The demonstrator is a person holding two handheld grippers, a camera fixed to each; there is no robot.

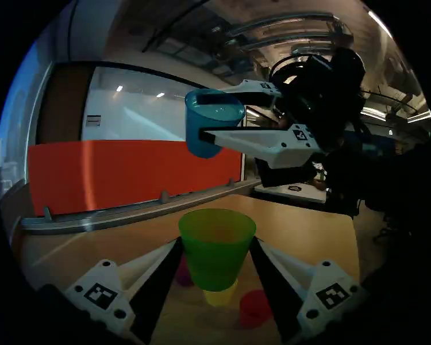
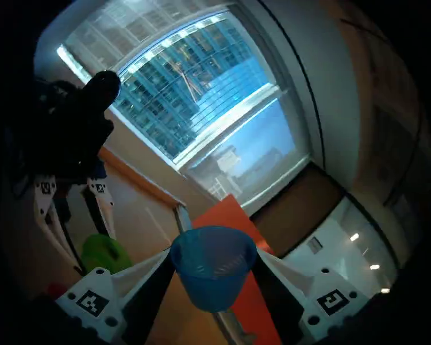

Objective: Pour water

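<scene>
Wooden bench (image 1: 299,224) and orange wall panel (image 1: 129,172) lie beyond the left gripper (image 1: 216,244), jaws pinching a green cup (image 1: 216,256); the right gripper (image 2: 214,259) jaws pinch a blue cup (image 2: 214,273).

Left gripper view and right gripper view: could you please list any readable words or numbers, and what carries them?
No text is readable.
Small grey wall sign: too blurred.
Square black-and-white markers on the white fingers: patterns, no words.
No print on blue plastic cup or green plastic cup.

Left gripper view is facing level, close behind the green cup (image 1: 216,247); right gripper view is tilting upward, close behind the blue cup (image 2: 214,264); both are sharing both cups
</scene>
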